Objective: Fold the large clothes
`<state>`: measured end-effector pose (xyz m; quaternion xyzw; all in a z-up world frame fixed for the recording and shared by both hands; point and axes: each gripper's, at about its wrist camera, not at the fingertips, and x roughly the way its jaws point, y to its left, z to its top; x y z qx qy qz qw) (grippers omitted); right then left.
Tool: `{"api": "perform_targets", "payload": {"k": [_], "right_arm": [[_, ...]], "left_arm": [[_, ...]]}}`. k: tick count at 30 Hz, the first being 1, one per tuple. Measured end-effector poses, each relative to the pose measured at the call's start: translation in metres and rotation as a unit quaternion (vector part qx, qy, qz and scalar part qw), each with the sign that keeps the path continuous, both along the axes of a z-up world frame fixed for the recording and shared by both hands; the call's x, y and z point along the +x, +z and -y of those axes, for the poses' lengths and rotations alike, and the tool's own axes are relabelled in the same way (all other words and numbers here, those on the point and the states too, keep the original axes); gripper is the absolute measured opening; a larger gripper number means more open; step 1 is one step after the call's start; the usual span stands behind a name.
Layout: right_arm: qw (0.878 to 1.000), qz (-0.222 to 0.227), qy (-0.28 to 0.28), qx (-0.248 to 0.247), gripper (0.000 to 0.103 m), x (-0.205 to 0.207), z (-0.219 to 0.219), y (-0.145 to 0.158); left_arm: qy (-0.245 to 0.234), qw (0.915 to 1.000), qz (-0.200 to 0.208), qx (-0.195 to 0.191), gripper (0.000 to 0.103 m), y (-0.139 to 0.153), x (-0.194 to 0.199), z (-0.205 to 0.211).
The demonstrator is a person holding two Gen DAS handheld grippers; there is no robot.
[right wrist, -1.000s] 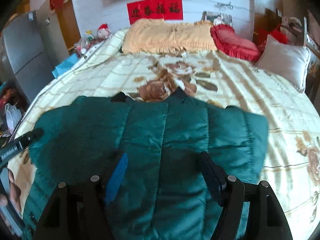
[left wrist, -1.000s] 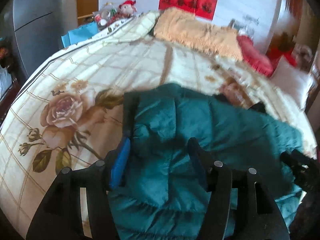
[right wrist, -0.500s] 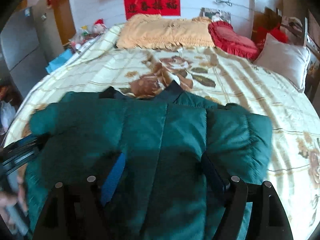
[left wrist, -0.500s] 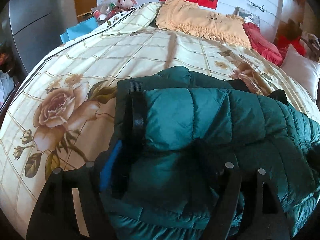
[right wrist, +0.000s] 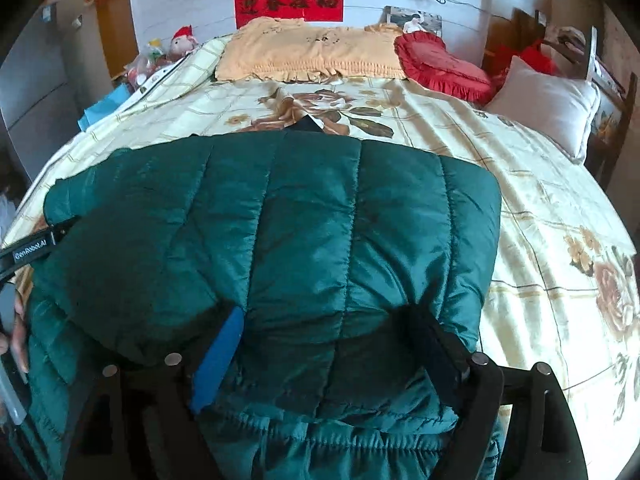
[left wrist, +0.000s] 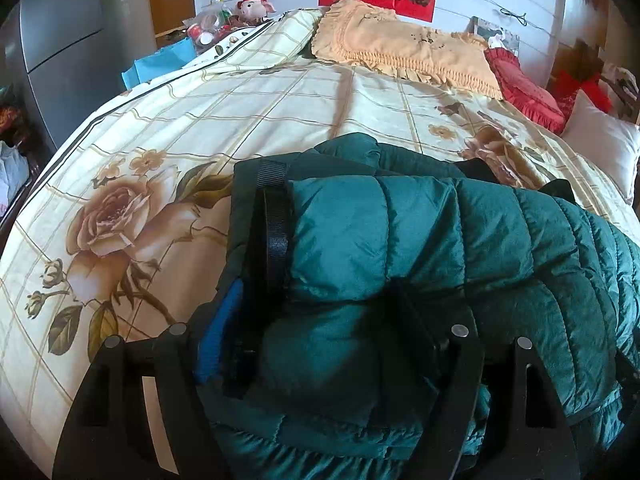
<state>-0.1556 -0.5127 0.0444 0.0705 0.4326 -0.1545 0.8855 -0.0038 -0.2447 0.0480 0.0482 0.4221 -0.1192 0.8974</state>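
Observation:
A dark green quilted puffer jacket (left wrist: pixel 420 248) lies folded over itself on the floral bedspread (left wrist: pixel 180 128). It also fills the right wrist view (right wrist: pixel 280 232). My left gripper (left wrist: pixel 316 312) is wide open, its fingers either side of the jacket's folded left edge, where a black strap (left wrist: pixel 274 216) runs. My right gripper (right wrist: pixel 320 340) is wide open, its fingers either side of the folded jacket's near right part. The left gripper's side shows at the left edge of the right wrist view (right wrist: pixel 32 246).
A yellow fringed pillow (right wrist: pixel 304 54), a red heart cushion (right wrist: pixel 440 66) and a white pillow (right wrist: pixel 548 100) lie at the bed's head. A bedside clutter with a plush toy (left wrist: pixel 256 2) stands far left. A grey cabinet (left wrist: pixel 60 40) stands left.
The jacket's upper layer has been carried forward and laid down over the lower part. Both grippers moved forward and lower with it, and their jaws stay spread.

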Motion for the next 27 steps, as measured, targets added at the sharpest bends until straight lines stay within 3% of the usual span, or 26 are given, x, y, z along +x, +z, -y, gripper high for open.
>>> {"api": "perform_targets", "payload": {"k": [2, 8, 15, 19, 24, 27], "right_arm": [[1.0, -0.002, 0.0, -0.004, 0.082, -0.003, -0.002, 0.009], [0.999, 0.048, 0.0, 0.012, 0.082, -0.021, -0.008, 0.042], [1.0, -0.002, -0.013, 0.008, 0.089, 0.001, -0.007, 0.003], [1.0, -0.006, -0.014, 0.008, 0.088, -0.001, -0.007, 0.011], [0.999, 0.026, -0.012, 0.038, 0.088, -0.025, -0.006, 0.033], [0.999, 0.027, -0.008, 0.024, 0.088, -0.034, -0.011, 0.038]], "left_arm": [[0.0, 1.0, -0.001, -0.001, 0.077, 0.0, 0.0, 0.0], [0.001, 1.0, 0.005, -0.003, 0.078, -0.001, -0.001, 0.001], [-0.004, 1.0, 0.006, -0.001, 0.078, 0.001, -0.005, -0.001], [-0.01, 0.9999, 0.007, 0.007, 0.078, 0.003, -0.01, -0.004], [-0.005, 1.0, 0.001, -0.002, 0.078, 0.008, -0.015, -0.012], [-0.002, 1.0, 0.0, -0.007, 0.078, 0.011, -0.021, -0.017]]}}
